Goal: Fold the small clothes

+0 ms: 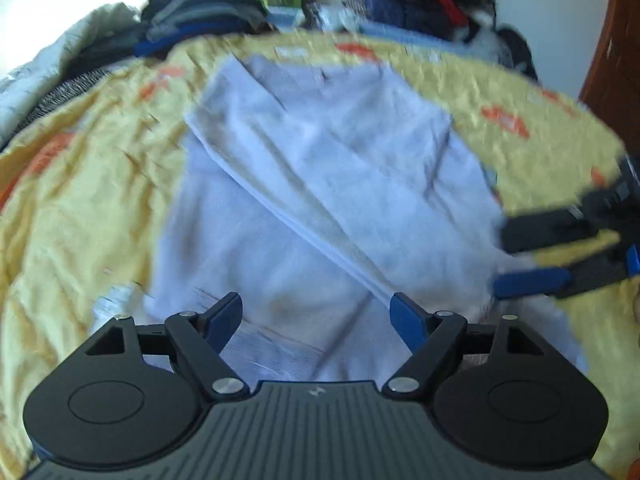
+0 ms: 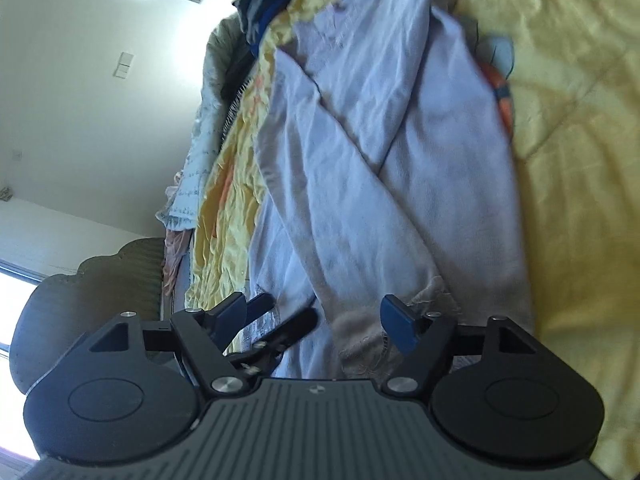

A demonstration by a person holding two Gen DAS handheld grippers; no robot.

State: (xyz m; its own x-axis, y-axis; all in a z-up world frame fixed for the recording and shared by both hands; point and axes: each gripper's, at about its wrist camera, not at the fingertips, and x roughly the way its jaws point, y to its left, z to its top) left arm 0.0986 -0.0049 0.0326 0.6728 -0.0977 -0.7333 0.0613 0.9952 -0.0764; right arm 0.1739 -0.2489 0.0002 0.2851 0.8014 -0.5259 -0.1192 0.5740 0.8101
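Garment (image 1: 320, 168), pale lavender-white, one item: we find it lying spread on the yellow bedspread (image 1: 80, 200), partly folded, with one panel laid diagonally across the body so that a long doubled edge runs from upper left to lower right in the left wrist view. In the right wrist view the same garment (image 2: 360, 160) shows a worn, beige-tinged hem close to the camera. Both views are blurred.

Left gripper (image 1: 316, 320): we note its blue-padded jaws spread wide above the near end of the garment, nothing between them and no pad pressing on cloth.

Right gripper (image 2: 316, 320): jaws likewise spread wide, empty, over the hem. From the left wrist view it (image 1: 520, 256) enters from the right edge, its fingers at the garment's right border; whether they touch the cloth we cannot tell.

Bedspread: yellow with orange patches, crumpled.

Clothes pile (image 1: 408, 4), red and dark blue, at the far side of the bed; a second dark stack (image 1: 192, 20) to its left. White wall (image 2: 80, 120) behind.
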